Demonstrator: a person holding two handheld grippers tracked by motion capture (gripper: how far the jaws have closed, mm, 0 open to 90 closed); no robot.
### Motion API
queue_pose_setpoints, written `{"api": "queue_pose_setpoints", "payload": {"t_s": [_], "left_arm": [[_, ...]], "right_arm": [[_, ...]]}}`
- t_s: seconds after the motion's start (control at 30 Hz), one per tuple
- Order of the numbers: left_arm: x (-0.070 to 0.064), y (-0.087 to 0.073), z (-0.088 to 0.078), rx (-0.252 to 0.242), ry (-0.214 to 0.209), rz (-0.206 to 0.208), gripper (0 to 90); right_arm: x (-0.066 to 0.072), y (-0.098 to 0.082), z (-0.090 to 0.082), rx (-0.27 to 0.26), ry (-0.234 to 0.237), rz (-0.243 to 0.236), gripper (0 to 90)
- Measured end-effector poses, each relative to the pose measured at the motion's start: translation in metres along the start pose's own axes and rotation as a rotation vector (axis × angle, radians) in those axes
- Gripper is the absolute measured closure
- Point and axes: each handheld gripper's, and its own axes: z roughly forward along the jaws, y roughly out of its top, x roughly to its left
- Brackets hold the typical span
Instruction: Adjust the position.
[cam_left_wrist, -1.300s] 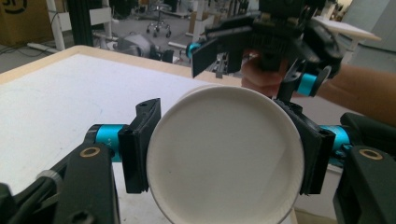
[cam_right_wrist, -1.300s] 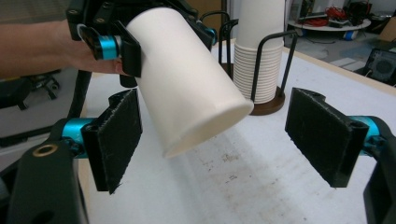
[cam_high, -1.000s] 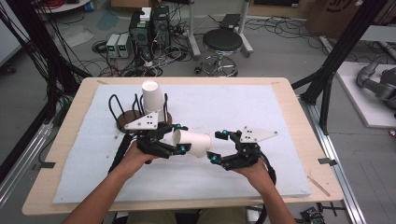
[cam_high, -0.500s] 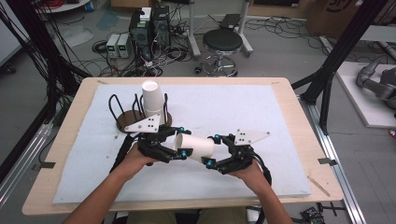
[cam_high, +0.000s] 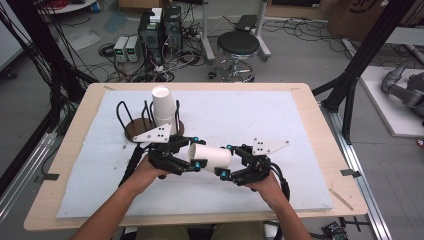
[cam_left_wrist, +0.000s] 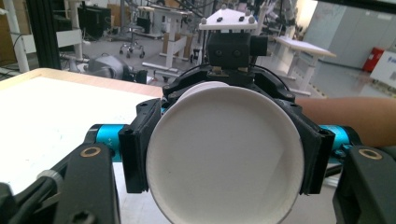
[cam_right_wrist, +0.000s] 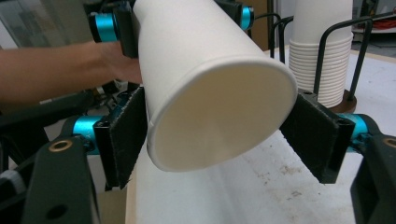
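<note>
i hold the paper cup sideways above the table, my left gripper clamped on it, so my right gripper, jaws apart, can take its other end.

Even, bright overhead light with soft, faint shadows on the white mat. The paper cup looks soft-focused close up; the background behind it blurs.

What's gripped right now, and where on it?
The left gripper clamps the paper cup near its rim; the right gripper's jaws flank its base, not closed.
</note>
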Motion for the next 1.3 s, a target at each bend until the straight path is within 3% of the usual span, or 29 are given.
{"api": "queue_pose_setpoints", "payload": {"t_s": [0.1, 0.5, 0.63, 0.73, 0.8, 0.83, 1.0, 1.1, 1.3], "left_arm": [[0.0, 0.0, -0.001, -0.002, 0.001, 0.009, 35.9], [0.0, -0.009, -0.005, 0.034, -0.029, -0.002, 36.4], [-0.001, -0.012, -0.005, 0.055, -0.018, 0.004, 36.1], [-0.002, -0.014, -0.003, 0.097, 0.008, 0.015, 33.6], [-0.003, -0.017, -0.001, 0.16, 0.067, -0.023, 21.6], [-0.003, -0.017, -0.001, 0.16, 0.067, -0.023, 17.4], [-0.003, -0.019, -0.004, 0.203, 0.103, -0.003, 16.9], [-0.003, -0.018, -0.006, 0.224, 0.118, 0.01, 16.8], [-0.004, -0.013, -0.011, 0.266, 0.148, 0.037, 16.7]], "right_arm": [[-0.001, 0.001, -0.003, -0.009, 0.013, 0.011, 27.8], [0.0, 0.003, -0.008, 0.047, 0.043, -0.035, 38.9], [0.0, 0.003, -0.008, 0.058, 0.042, -0.043, 40.0], [-0.001, 0.003, -0.007, 0.079, 0.035, -0.045, 40.1], [-0.002, 0.004, -0.008, 0.098, 0.032, -0.032, 39.9], [-0.002, 0.004, -0.008, 0.098, 0.032, -0.032, 39.9], [-0.003, 0.012, -0.012, 0.164, -0.01, -0.029, 39.8], [-0.003, 0.018, -0.013, 0.182, -0.014, -0.042, 39.8], [-0.002, 0.038, -0.015, 0.277, -0.058, -0.083, 39.3]]}}
